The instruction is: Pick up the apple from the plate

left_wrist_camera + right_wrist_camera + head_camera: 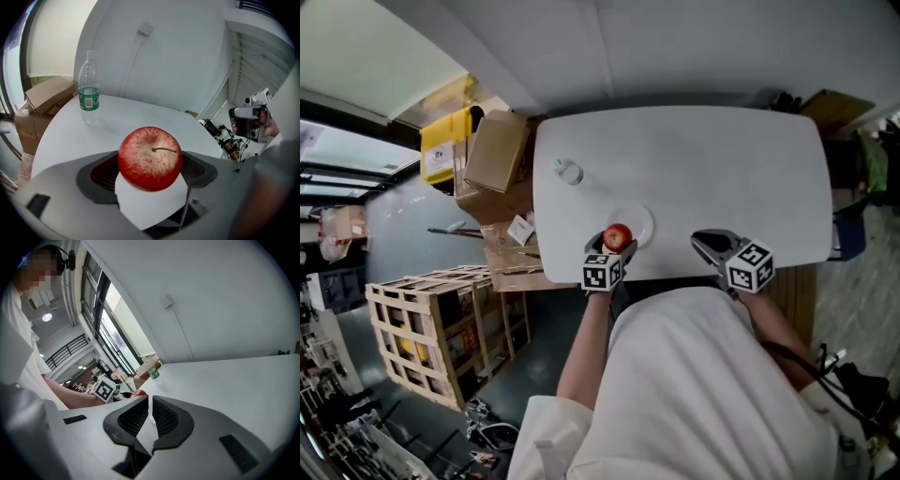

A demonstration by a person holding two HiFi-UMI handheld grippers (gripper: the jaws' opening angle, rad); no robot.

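The red apple (pixel 150 158) sits between the jaws of the left claw (pixel 615 251), which grips its sides at 9 and 3 o'clock, at the 7 o'clock edge of the white plate (pixel 641 219). The right claw (pixel 150 416), almost closed and empty, is at the apple's 3 o'clock, well apart.

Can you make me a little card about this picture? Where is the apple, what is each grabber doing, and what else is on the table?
apple: red, with a stem, between the jaws of the left hand-held gripper
left hand-held gripper: shut on the apple, at the plate's near edge
right hand-held gripper: jaws almost together, nothing between them
plate: white, round, on the table
bottle: clear plastic, green label, upright
apple lifted off plate: cannot tell
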